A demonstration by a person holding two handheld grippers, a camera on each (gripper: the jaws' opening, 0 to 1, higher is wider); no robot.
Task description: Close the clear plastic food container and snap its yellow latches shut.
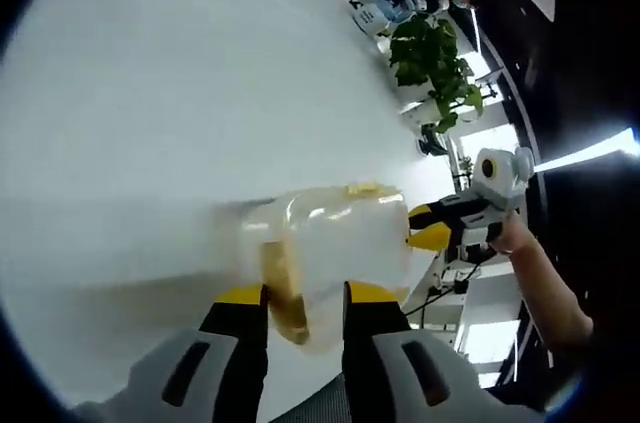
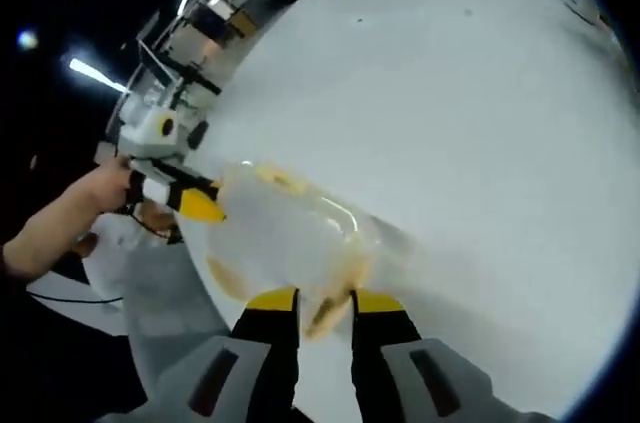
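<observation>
Left gripper view: the left claw (image 1: 305, 301) stands partly closed, its yellow-tipped jaws pressed on either side of the near end of the clear food container (image 1: 335, 243), which lies on the white tabletop (image 1: 180, 93) just ahead. The right claw (image 1: 432, 226) touches the container's far end; a hand (image 1: 512, 236) holds it. A potted plant (image 1: 435, 68) stands well beyond.

Right gripper view: the right claw (image 2: 325, 305) likewise pinches the container's (image 2: 290, 233) near edge. The left claw (image 2: 195, 201) meets its far side, a hand (image 2: 100, 188) behind it.

Left claw (image 1: 305, 295) and right claw (image 2: 325, 301), each clamped, facing one another.
</observation>
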